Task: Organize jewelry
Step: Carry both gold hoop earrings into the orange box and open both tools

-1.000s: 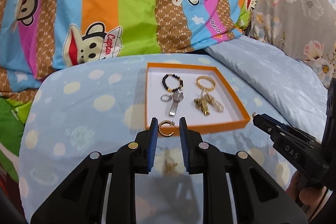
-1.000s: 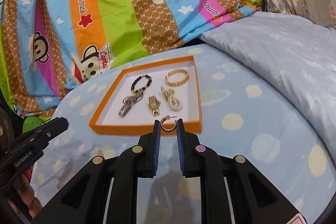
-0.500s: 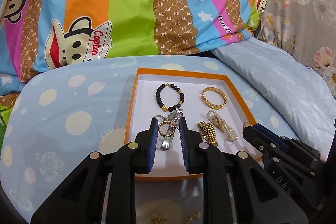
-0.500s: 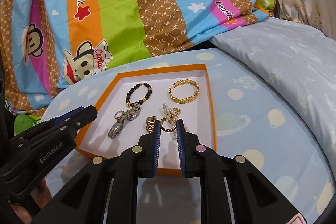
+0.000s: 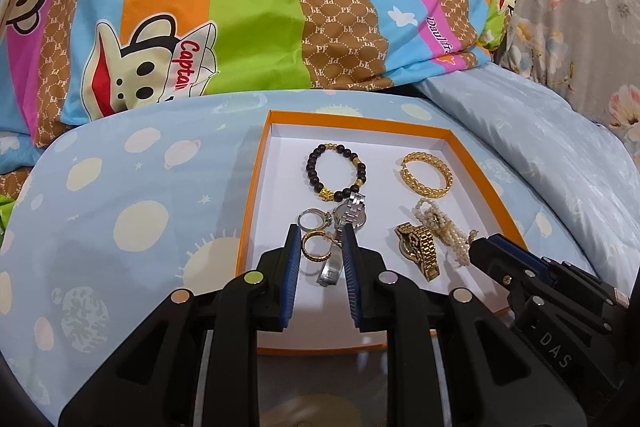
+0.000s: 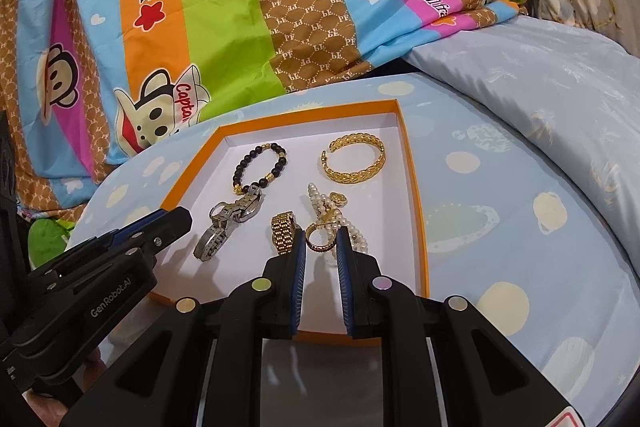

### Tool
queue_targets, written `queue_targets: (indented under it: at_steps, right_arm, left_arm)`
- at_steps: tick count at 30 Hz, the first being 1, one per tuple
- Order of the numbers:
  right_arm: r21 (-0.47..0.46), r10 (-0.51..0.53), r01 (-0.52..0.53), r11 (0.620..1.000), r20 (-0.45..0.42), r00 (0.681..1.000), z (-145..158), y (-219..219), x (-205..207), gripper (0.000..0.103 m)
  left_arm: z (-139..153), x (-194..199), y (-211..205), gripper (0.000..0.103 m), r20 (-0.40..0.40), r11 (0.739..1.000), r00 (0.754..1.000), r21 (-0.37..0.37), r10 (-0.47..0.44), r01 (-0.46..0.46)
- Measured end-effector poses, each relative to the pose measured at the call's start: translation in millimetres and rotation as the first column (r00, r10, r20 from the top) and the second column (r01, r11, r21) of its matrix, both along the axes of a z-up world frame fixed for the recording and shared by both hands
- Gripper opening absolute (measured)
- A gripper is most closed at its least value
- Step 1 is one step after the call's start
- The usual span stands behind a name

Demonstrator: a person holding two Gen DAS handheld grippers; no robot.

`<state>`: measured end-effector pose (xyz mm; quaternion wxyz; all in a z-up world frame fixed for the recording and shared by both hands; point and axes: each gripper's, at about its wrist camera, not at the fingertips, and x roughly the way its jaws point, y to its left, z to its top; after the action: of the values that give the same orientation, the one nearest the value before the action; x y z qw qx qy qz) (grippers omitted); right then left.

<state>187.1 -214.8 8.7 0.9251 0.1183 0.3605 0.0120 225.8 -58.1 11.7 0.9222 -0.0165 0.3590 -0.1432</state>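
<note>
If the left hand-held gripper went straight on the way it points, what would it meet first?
Probably the silver watch in the orange tray, just beyond the gold hoop that the left hand-held gripper holds; depth is unclear.

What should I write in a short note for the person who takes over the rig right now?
Left gripper: shut on a gold hoop earring, above the silver watch.
Right gripper: shut on the second gold hoop earring, above the pearl bracelet.
Orange tray: dark bead bracelet, gold cuff, gold watch, both watches and bracelets inside.
Done: both earrings carried over the tray.
Left: release both earrings in free spots.
</note>
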Motion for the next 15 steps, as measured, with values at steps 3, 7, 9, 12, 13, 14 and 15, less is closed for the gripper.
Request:
queue_targets:
  at_steps: [3,7,9,12,13,14,15]
  right_arm:
    - [0.001,0.001,-0.001,1.0,-0.004,1.0,-0.7,-0.5,0.9,0.015]
    - [0.001,0.001,-0.001,1.0,-0.009,1.0,-1.6,-0.3,2.0,0.015]
    - [0.001,0.001,-0.001,1.0,-0.014,1.0,-2.1,-0.2,2.6,0.015]
    - [0.001,-0.002,0.002,1.0,-0.026,1.0,-3.4,-0.3,4.2,0.015]
    - [0.0,-0.004,0.004,1.0,-0.029,1.0,-3.7,-0.5,4.5,0.016]
    - [0.0,-0.006,0.006,1.0,-0.03,1.0,-3.6,-0.5,4.7,0.016]
    - [-0.001,-0.008,0.008,1.0,-0.03,1.0,-3.4,-0.4,4.7,0.016]
  left_arm:
    - [-1.4,0.8,-0.3,0.02,-0.002,1.0,1.0,0.004,0.001,-0.001]
    - [-2.7,1.7,-1.0,0.02,-0.007,1.0,1.0,0.009,0.003,-0.003]
    - [-3.4,2.0,-1.5,0.02,-0.011,1.0,1.0,0.01,0.002,-0.002]
    - [-5.5,3.3,-1.9,0.021,-0.02,1.0,1.0,0.015,0.003,-0.003]
    - [-5.8,3.7,-1.7,0.021,-0.022,1.0,1.0,0.015,0.004,-0.004]
    - [-6.1,3.9,-1.3,0.021,-0.024,1.0,1.0,0.013,0.004,-0.004]
    - [-6.1,3.9,-1.2,0.021,-0.023,1.0,1.0,0.013,0.006,-0.006]
